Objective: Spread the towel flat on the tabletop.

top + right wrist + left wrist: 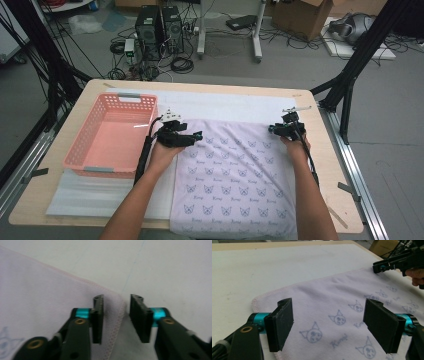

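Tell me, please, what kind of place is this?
Probably a lab set up for recording handling work: computer towers and loose cables on the floor, black frame struts around the table, cardboard boxes behind.

The right gripper (115, 317) straddles the towel's (45, 300) pink-stitched corner, jaws narrowly apart, above the white mat (162, 267).

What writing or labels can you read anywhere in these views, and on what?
Towel: a cursive word repeats beside each cat-face print; it looks like "Kuromi", but it is too faint to be sure.
Pink basket: no label visible.
Black boxes on the floor: any markings too small to read.
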`<state>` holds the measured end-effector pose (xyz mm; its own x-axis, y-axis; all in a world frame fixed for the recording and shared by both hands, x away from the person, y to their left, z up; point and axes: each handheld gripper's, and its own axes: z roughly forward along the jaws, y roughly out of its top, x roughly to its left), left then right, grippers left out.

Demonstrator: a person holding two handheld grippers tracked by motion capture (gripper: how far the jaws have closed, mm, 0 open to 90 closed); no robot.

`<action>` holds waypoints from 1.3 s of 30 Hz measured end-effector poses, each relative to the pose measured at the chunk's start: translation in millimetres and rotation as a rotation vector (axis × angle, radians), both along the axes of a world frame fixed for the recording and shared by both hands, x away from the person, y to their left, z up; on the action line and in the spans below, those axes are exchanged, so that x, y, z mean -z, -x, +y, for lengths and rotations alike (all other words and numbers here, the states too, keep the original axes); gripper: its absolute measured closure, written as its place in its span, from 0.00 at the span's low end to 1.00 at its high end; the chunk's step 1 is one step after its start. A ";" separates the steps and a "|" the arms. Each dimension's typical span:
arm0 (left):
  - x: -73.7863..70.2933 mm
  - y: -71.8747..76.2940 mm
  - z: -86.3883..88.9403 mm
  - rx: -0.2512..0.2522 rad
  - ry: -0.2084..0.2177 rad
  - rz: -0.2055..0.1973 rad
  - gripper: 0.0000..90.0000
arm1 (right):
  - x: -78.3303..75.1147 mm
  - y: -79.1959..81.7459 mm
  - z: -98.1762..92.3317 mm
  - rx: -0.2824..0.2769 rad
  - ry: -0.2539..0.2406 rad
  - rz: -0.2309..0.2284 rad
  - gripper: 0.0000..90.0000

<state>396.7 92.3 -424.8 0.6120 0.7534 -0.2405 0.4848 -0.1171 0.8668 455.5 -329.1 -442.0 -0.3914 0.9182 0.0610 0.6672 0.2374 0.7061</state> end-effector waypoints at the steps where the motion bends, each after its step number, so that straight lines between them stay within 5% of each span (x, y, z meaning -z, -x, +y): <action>1: 1.0 -1.2 0.7 -0.006 -0.004 0.003 0.29 | 0.0 -0.9 -0.7 -0.014 -0.008 -0.001 0.95; 4: 2.6 -4.1 0.7 -0.028 -0.029 0.009 0.31 | -2.1 -3.3 -3.9 0.059 0.117 -0.047 0.97; 5: 2.4 -5.4 0.0 -0.033 -0.035 0.011 0.31 | -1.2 -4.2 -9.0 0.091 0.116 -0.049 0.97; 8: 0.9 -10.4 -3.0 -0.053 -0.026 0.004 0.32 | 1.6 -4.9 -20.4 0.125 0.006 -0.037 0.92; 10: 2.9 -18.3 -3.6 -0.075 -0.054 0.029 0.36 | -1.7 -2.9 -18.8 0.119 0.015 -0.045 0.77; 12: 4.0 -25.4 -4.5 -0.091 -0.063 0.034 0.39 | -9.6 2.5 -19.3 0.101 -0.022 -0.059 0.75; 19: 8.9 -60.5 -12.3 -0.123 -0.135 0.101 0.45 | -30.1 39.2 -24.4 0.055 -0.031 -0.111 0.71; 23: 18.5 -70.0 -18.6 -0.124 -0.167 0.129 0.49 | -32.5 56.5 -33.3 0.042 -0.038 -0.065 0.71; 27: 23.0 -69.8 -24.9 -0.119 -0.227 0.104 0.52 | -36.1 68.1 -38.7 0.041 -0.037 -0.078 0.71; 29: 22.6 -68.2 -25.9 -0.127 -0.292 0.063 0.67 | -33.3 71.1 -40.7 0.045 -0.029 -0.066 0.70; 31: 21.8 -70.0 -21.8 -0.127 -0.279 0.075 0.96 | -28.7 73.2 -42.5 0.051 -0.036 -0.050 0.69; 34: 21.7 -72.5 -17.4 -0.179 -0.323 0.045 0.96 | -20.7 75.5 -42.6 0.049 -0.041 -0.034 0.69; 37: 23.1 -75.9 -8.0 -0.221 -0.262 0.076 0.96 | -14.6 77.1 -38.9 0.036 -0.041 -0.017 0.69; 39: 22.5 -74.7 -9.0 -0.219 -0.262 0.063 0.90 | -10.7 75.9 -33.8 0.014 -0.039 -0.009 0.69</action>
